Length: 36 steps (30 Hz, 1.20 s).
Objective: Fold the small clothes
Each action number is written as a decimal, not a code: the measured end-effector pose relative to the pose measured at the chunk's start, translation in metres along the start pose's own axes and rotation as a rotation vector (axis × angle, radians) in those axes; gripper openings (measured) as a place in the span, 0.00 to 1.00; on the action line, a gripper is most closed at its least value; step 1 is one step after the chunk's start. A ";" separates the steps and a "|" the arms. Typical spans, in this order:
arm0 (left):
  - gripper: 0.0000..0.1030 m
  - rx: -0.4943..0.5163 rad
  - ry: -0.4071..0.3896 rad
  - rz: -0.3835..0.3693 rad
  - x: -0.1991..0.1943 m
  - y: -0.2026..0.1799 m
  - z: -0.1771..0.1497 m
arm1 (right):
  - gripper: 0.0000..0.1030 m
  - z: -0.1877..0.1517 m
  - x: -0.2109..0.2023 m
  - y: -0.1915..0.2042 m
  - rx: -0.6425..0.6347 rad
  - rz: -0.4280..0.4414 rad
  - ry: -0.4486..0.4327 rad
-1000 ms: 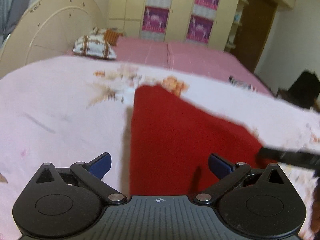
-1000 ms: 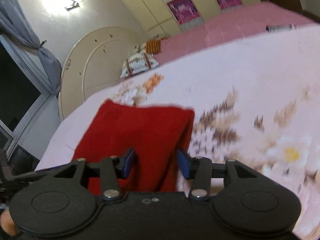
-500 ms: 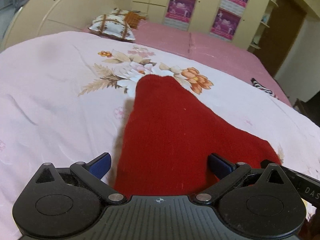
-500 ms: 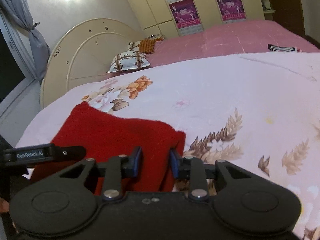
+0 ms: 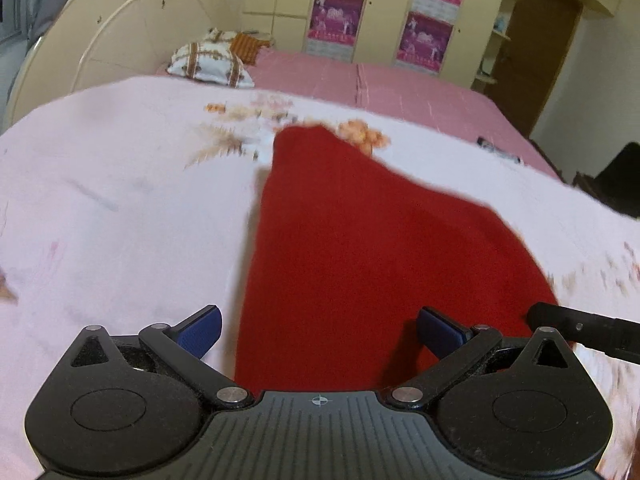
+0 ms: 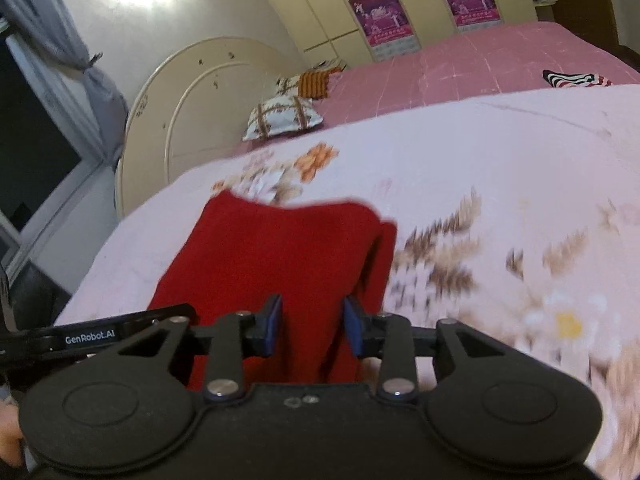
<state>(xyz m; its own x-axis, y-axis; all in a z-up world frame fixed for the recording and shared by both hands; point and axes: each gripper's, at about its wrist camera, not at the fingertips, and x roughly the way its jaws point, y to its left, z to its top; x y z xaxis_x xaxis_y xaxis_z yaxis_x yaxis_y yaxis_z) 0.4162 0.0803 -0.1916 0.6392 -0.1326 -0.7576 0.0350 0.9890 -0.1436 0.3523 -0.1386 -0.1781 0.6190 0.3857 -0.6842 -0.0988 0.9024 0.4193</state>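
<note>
Left gripper (image 5: 318, 330) is hanging over the near hem of the red garment (image 5: 360, 248), jaws spread wide, gripping nothing; likely staged to take the left edge; right gripper (image 6: 313, 330) is opening, jaws narrow, red cloth between them, pads not visibly pressing; garment is lying folded on the floral bedspread (image 6: 500, 168), doubled right edge showing; bedspread is offering free room on both sides; pillow (image 5: 210, 61) sitting well beyond.

red soft cloth (image 5: 360, 260): plain red
pale pink bed sheet (image 6: 500, 152): orange and brown flowers
small pillow (image 5: 208, 62): white, brown stripes
gripper pads (image 6: 275, 322): blue
</note>
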 end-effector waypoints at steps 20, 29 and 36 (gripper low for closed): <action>1.00 0.105 0.000 -0.035 -0.027 -0.009 -0.041 | 0.14 -0.053 -0.026 0.045 -0.085 -0.201 -0.036; 1.00 0.048 0.032 -0.041 -0.026 -0.002 -0.049 | 0.26 -0.064 -0.029 0.035 -0.036 -0.232 -0.016; 1.00 0.051 0.037 -0.028 -0.017 -0.010 -0.058 | 0.24 -0.068 -0.033 0.055 -0.107 -0.181 -0.069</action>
<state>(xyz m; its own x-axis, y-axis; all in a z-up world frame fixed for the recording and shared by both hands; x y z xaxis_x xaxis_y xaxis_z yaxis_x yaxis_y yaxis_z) 0.3602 0.0688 -0.2138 0.6084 -0.1619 -0.7769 0.0921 0.9868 -0.1335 0.2735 -0.0889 -0.1730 0.6853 0.2050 -0.6988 -0.0616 0.9724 0.2249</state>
